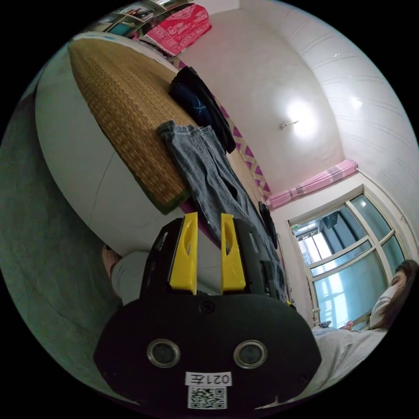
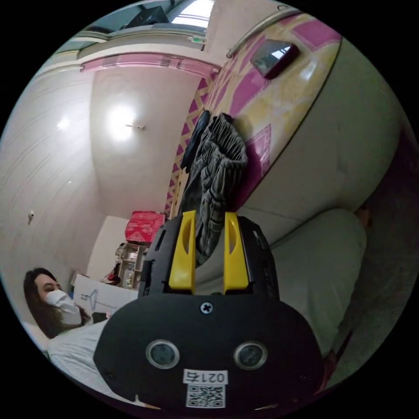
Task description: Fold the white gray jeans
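The grey-white jeans [image 1: 205,166] lie stretched along the bed's edge, partly over a woven mat [image 1: 126,113]. One leg end reaches my left gripper [image 1: 208,220], whose yellow jaws stand close together with the fabric edge between their tips. In the right gripper view the gathered waistband of the jeans [image 2: 220,152] bunches up from the bed and runs down into my right gripper [image 2: 208,222]. Its jaws are closed on that bunched cloth.
A dark garment [image 1: 203,104] lies on the bed [image 1: 78,144] beyond the jeans, and a pink cloth [image 1: 181,26] is further off. The person's knee [image 2: 323,270] is close beside the bed's side. A window [image 1: 345,266] is behind, and a shelf [image 2: 131,266] stands by the far wall.
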